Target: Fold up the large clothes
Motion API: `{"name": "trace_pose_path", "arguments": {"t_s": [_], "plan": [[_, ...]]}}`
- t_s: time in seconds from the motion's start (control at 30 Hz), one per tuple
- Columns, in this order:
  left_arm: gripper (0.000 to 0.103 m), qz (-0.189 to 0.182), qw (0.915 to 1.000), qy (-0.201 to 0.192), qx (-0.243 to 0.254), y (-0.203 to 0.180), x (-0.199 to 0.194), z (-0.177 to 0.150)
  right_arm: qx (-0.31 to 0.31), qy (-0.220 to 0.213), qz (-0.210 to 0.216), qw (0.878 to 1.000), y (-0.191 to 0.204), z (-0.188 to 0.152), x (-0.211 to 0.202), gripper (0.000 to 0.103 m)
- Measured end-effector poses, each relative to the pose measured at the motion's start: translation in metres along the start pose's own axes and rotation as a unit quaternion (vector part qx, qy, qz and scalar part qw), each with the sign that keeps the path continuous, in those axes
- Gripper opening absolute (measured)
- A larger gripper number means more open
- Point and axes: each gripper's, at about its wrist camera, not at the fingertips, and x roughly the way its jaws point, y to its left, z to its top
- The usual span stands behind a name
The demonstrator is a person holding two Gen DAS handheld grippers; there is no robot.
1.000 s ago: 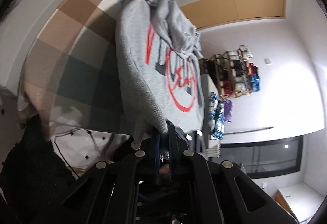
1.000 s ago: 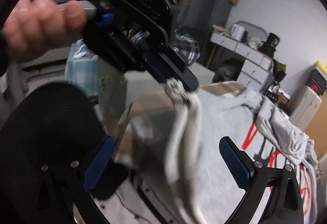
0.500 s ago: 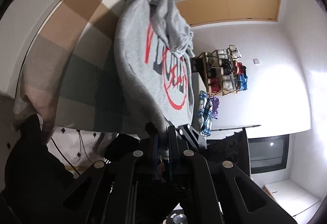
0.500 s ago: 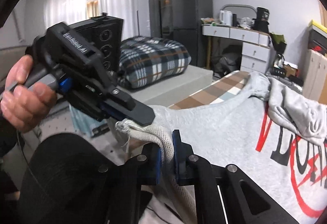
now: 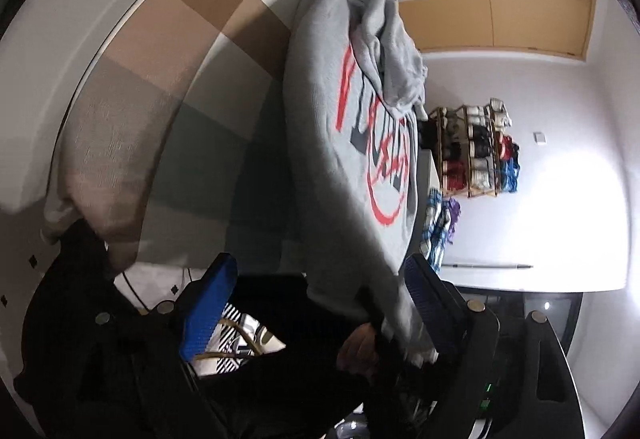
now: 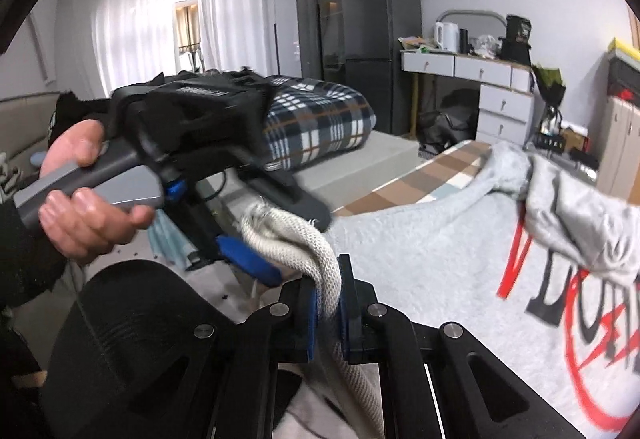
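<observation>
Grey sweatshirt (image 6: 440,259) lies spread on the checked bed cover (image 5: 168,51), hem hanging off the near edge. Right gripper (image 6: 329,313) is clamped on the ribbed hem (image 6: 320,251). Left gripper (image 5: 316,311) jaws are opening, hem between them, pads off it.
</observation>
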Motion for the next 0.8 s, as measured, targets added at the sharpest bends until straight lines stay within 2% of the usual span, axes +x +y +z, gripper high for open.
{"name": "trace_pose_path", "arguments": {"t_s": [0.07, 0.17, 0.27, 0.37, 0.4, 0.43, 0.47, 0.5, 0.53, 0.63, 0.8], "plan": [[0.082, 0.009, 0.9999, 0.005, -0.011, 0.006, 0.003, 0.005, -0.004, -0.002, -0.002, 1.0, 0.004, -0.005, 0.001, 0.008], [0.082, 0.003, 0.9993, 0.019, -0.03, 0.012, 0.012, 0.011, -0.019, -0.001, -0.003, 1.0, 0.012, -0.01, 0.002, 0.008], [0.082, 0.013, 0.9986, 0.041, -0.031, 0.012, 0.024, 0.013, -0.034, 0.0, 0.003, 0.999, 0.019, -0.012, 0.002, 0.008], [0.082, -0.003, 0.9978, 0.051, -0.042, 0.014, 0.029, 0.014, -0.041, -0.002, 0.005, 0.999, 0.024, -0.012, 0.001, 0.008], [0.077, -0.011, 0.9977, 0.049, -0.046, 0.016, 0.027, 0.015, -0.04, -0.001, 0.005, 0.999, 0.024, -0.013, 0.001, 0.008], [0.067, -0.017, 0.9979, 0.043, -0.046, 0.016, 0.025, 0.015, -0.039, 0.002, 0.002, 0.999, 0.025, -0.014, 0.002, 0.008], [0.038, -0.019, 0.9981, 0.041, -0.042, 0.015, 0.023, 0.015, -0.036, 0.006, -0.005, 0.999, 0.025, -0.015, 0.002, 0.008], [0.015, -0.024, 0.998, 0.044, -0.037, 0.015, 0.022, 0.015, -0.028, 0.01, -0.006, 1.0, 0.024, -0.017, 0.001, 0.009], [0.009, -0.027, 0.998, 0.048, -0.032, 0.014, 0.022, 0.013, -0.013, 0.014, 0.002, 1.0, 0.022, -0.019, -0.001, 0.009], [0.003, -0.024, 0.9987, 0.044, -0.014, 0.012, 0.024, 0.006, 0.034, 0.002, 0.021, 0.999, 0.017, -0.025, -0.018, 0.009], [0.002, -0.045, 0.9983, 0.034, -0.015, 0.006, 0.024, 0.004, 0.095, -0.013, 0.038, 0.995, 0.014, -0.036, -0.055, 0.01]]}}
